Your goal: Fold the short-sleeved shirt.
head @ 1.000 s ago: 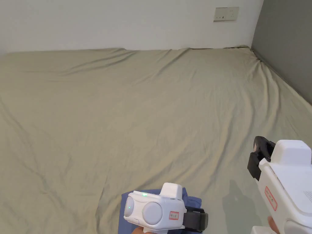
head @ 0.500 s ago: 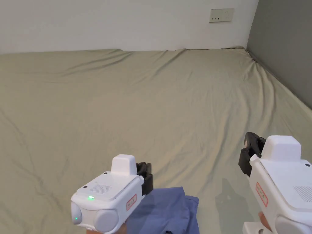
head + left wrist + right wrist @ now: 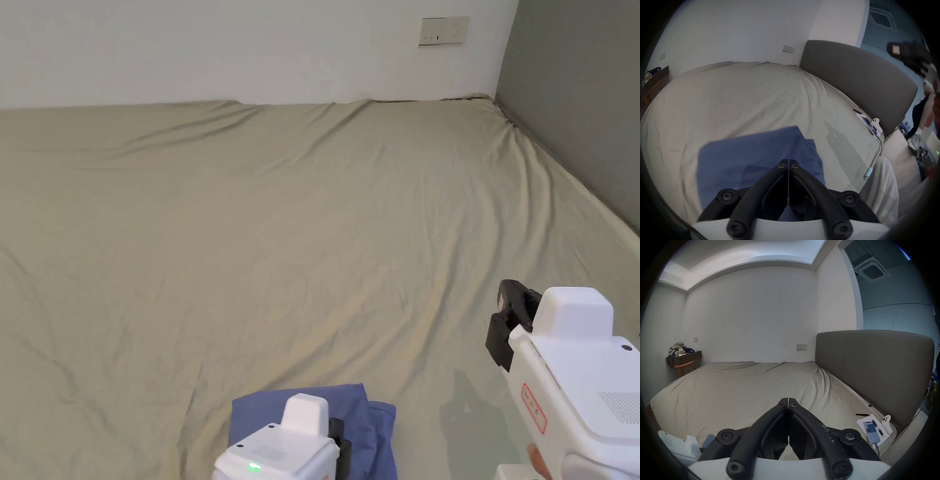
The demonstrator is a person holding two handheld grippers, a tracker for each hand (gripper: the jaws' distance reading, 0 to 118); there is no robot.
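1. At the far left of the right gripper view, a dark wall shelf (image 3: 688, 356) carries a pile of clutter, and a wooden stool (image 3: 684, 368) stands under it.
2. The bed sheet (image 3: 281, 237), olive-beige and creased, covers the whole bed; nothing lies on its broad middle.
3. The blue short-sleeved shirt (image 3: 350, 412) lies folded into a compact rectangle near the bed's front edge, with a second layer showing along its right side.
4. The left gripper (image 3: 788, 162) sits just above the shirt's near part; its jaws are pressed together with nothing between them, and the shirt spreads out beyond and to both sides of the tips.
5. A gripper's shadow (image 3: 839, 146) falls on the sheet just right of the shirt.
6. The right gripper (image 3: 788, 400) hangs above bare sheet, well apart from the shirt and to its right, jaws likewise closed on nothing.
7. A wall socket plate (image 3: 444, 30) sits on the white wall beyond the bed.
8. The grey headboard (image 3: 875, 369) runs along the right side.
9. Near it on the bed's front right corner lie a sheet of paper (image 3: 861, 421), a phone (image 3: 871, 433) on a cable, a pen (image 3: 877, 428) and a white controller (image 3: 887, 424).
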